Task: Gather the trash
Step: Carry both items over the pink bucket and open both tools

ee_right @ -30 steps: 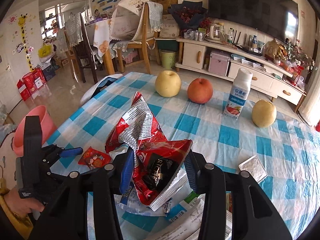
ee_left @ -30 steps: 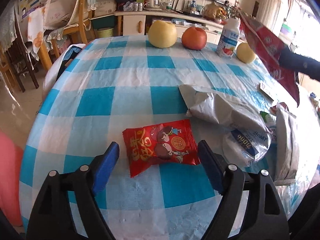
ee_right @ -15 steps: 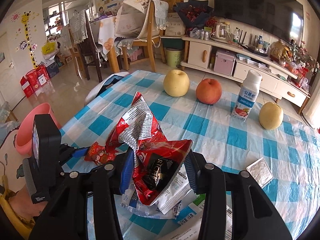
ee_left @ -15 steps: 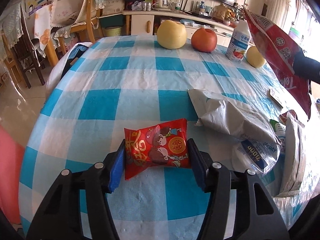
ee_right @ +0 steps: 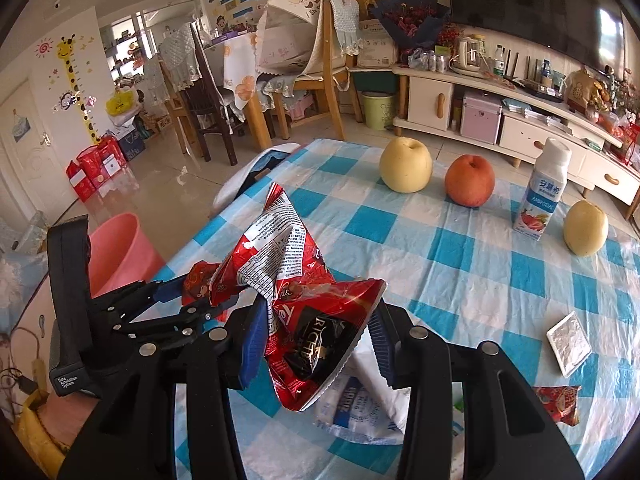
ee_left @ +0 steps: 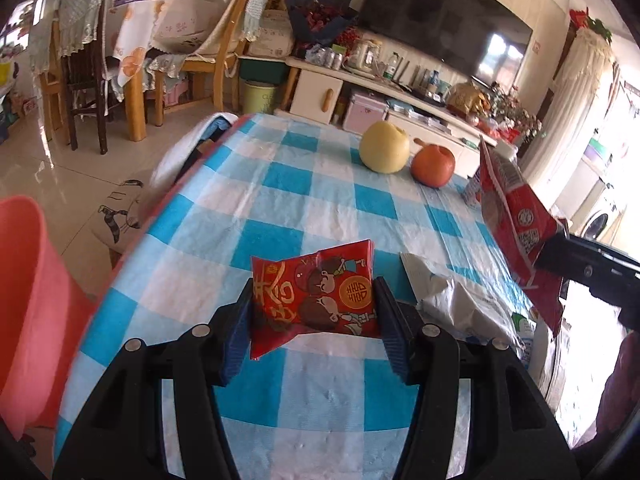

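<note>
I see the checked table (ee_left: 280, 184) running away from both cameras, with the pink bin (ee_left: 28, 312) off its near left edge, on the floor below table level. That bin is the relation my next move turns on: it lies to the left of both claws, and my left gripper (ee_left: 312, 312) is the nearer of the two, just beside the rim in its own view.

The right gripper (ee_right: 316, 344) is closed on the crumpled red bag (ee_right: 300, 304), which stands up from between the fingers, long axis upright and clear of the table.

The left gripper is clamped on the small red packet (ee_left: 314, 298), its long axis lying across the fingers; it appears lifted off the cloth.

Silver and white wrappers (ee_left: 460, 300) remain on the table, to the right.

I judge the packet goes leftward first.
</note>
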Tool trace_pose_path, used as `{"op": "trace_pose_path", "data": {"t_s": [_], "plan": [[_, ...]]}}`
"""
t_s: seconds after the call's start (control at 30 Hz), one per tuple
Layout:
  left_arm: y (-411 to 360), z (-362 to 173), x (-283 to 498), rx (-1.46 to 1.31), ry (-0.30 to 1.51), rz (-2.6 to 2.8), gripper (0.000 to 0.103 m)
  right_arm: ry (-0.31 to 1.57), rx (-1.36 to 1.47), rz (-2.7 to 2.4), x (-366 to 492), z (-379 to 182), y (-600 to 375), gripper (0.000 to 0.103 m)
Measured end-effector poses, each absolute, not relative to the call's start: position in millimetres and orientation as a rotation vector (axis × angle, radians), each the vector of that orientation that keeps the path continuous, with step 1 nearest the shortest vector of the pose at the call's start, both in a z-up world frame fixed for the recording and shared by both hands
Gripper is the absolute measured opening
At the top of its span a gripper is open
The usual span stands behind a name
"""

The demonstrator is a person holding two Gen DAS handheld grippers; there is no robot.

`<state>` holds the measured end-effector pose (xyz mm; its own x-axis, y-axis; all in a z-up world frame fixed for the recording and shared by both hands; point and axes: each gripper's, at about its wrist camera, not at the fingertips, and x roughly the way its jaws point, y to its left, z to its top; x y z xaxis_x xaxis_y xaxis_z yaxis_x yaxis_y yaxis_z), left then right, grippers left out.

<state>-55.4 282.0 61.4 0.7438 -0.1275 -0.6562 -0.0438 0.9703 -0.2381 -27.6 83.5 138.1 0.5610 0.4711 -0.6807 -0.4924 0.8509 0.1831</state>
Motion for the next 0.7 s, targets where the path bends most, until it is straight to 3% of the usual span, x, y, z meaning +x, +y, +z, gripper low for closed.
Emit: {"op": "trace_pose_path", "data": {"t_s": [0.4,0.7], "plan": [[381,99,-114,-0.439,0.487,0.305,0.058,0.770,-0.016,0.748,-51,163,172,0.046],[461,92,-153,-0.677,0.411,0.568,0.058,0.803,0.033,0.876,-63,153,270,0.046]]}}
